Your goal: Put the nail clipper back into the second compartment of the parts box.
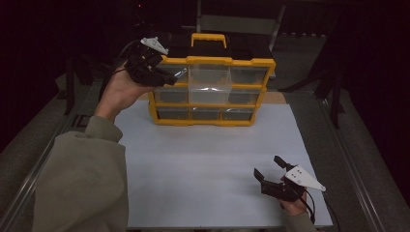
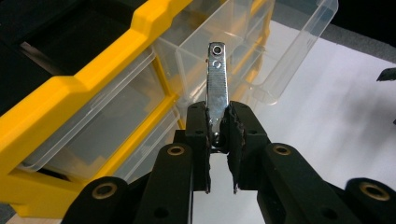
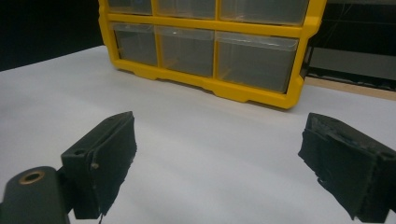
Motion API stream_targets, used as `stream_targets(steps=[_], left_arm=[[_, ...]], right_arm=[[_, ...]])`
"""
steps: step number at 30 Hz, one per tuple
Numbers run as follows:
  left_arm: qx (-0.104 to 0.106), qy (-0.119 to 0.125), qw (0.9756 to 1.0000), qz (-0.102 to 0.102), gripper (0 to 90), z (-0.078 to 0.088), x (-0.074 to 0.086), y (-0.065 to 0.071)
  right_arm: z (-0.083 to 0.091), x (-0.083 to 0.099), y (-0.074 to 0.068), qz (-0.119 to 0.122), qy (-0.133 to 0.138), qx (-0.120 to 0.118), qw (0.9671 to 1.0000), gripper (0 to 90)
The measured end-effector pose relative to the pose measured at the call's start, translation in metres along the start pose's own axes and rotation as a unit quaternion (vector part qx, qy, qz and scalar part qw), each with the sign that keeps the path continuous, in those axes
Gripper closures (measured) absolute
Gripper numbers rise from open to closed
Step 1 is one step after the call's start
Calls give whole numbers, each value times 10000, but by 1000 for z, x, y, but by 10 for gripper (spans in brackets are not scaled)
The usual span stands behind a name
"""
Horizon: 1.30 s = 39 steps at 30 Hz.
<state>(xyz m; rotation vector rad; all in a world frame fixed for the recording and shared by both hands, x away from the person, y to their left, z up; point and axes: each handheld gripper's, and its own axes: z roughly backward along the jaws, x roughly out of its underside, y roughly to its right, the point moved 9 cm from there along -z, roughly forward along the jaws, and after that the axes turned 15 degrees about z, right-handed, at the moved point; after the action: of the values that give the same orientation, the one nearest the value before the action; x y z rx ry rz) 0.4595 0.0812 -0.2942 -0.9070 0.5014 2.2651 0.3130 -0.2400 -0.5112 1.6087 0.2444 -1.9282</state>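
Note:
A yellow drawer cabinet (image 1: 212, 60) with clear drawers stands at the far side of the white tabletop (image 1: 208, 159). Its top middle drawer (image 1: 209, 79) is pulled out toward me. My left gripper (image 1: 169, 77) hovers at the cabinet's upper left corner, shut on a flat shiny metal strip (image 1: 180, 73). In the left gripper view the metal strip (image 2: 217, 79), with two small holes at its tip, sticks out from the pinched left gripper (image 2: 218, 116) toward the open drawer (image 2: 280, 51). My right gripper (image 1: 267, 165) rests low near the front right, open and holding nothing. The right gripper (image 3: 219, 140) faces the cabinet (image 3: 233, 91).
A yellow carry handle (image 1: 208, 37) tops the cabinet. The other clear drawers (image 3: 187, 49) sit pushed in. Metal rails (image 1: 355, 174) run along both sides of the table, and the surroundings are dark. A sleeve (image 1: 82, 183) covers the front left corner.

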Motion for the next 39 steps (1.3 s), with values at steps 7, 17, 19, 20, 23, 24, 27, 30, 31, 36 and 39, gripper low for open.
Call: stream_targets(steps=[7,17,19,20,23,24,27,30,31,36,39], left_arm=[[12,1,10000,7,797,-2,-5,2],[47,8,10000,-39,796,-5,-14,10],[56,5,10000,-42,796,-6,-15,12],[62,16,10000,-45,796,-7,-16,13],[91,31,9999,-41,796,-9,-18,16],[104,28,9999,-43,796,-10,-18,17],[104,5,9999,-41,796,-12,-19,18],[111,8,9999,-38,796,-14,-21,20],[114,12,9999,-33,796,-14,-21,21],[131,-1,9999,-59,796,-17,-23,24],[136,-2,9999,-70,796,-18,-25,27]], right_arm=[[0,0,0,11,8,2,10000,102],[-1,0,0,5,2,-9,10000,102],[0,0,-1,0,3,-10,10000,102],[0,0,-1,-2,3,-11,10000,102],[-1,0,-1,7,1,-12,10000,102],[0,0,-1,3,2,-14,10000,103],[-1,0,-1,8,1,-16,10000,102],[-1,0,-1,13,-2,-18,10000,102],[-1,0,-1,15,-4,-18,10000,103],[-1,0,-2,9,-16,-28,10000,102],[-1,0,-2,11,-14,-36,10000,103]])
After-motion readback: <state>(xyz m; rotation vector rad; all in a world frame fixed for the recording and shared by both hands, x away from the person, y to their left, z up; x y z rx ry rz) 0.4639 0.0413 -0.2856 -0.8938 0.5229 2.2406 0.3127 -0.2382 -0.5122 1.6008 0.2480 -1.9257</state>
